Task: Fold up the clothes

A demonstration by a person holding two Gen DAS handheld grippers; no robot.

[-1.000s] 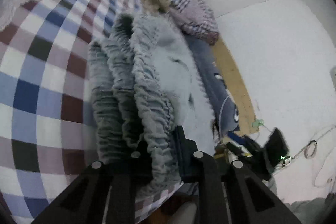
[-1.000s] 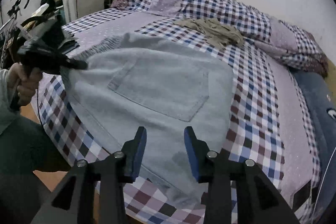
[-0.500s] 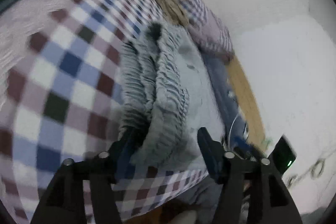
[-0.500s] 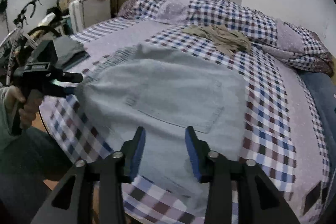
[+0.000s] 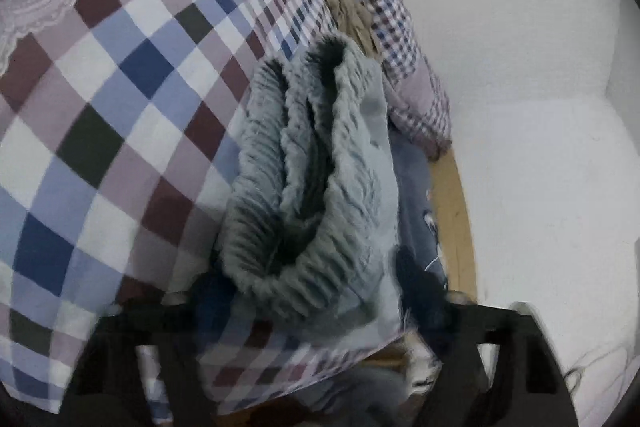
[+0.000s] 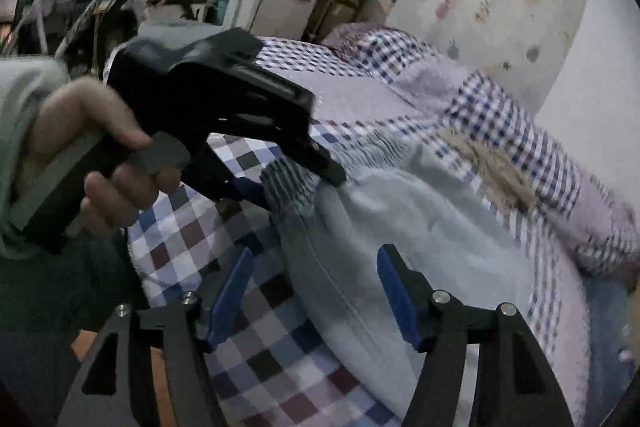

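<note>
On my left, I am holding the left gripper (image 5: 316, 293) with its fingers spread apart. The waistband (image 5: 272, 195) of the grey garment (image 5: 368, 163) is sitting between them but is not pinched. From the right wrist view my hand (image 6: 100, 163) is wrapping the handle, one finger resting at the trigger. To do this fold well, I judge I should be closing on both gathered layers of the band together. Catching one layer would probably let the other one sag.

The garment is lying flat on the checked bed (image 5: 120, 107), near its front edge. It is pale grey-blue, denim-like, with a ribbed elastic band that is gaping open into a dark hollow. A tan cloth (image 6: 496, 163) is lying crumpled beyond it, apart.

On my right, the right gripper (image 6: 318, 293) is hovering wide open over the garment's near side seam, holding nothing. I should be lowering it squarely onto that edge without snagging the bedcover underneath.
</note>
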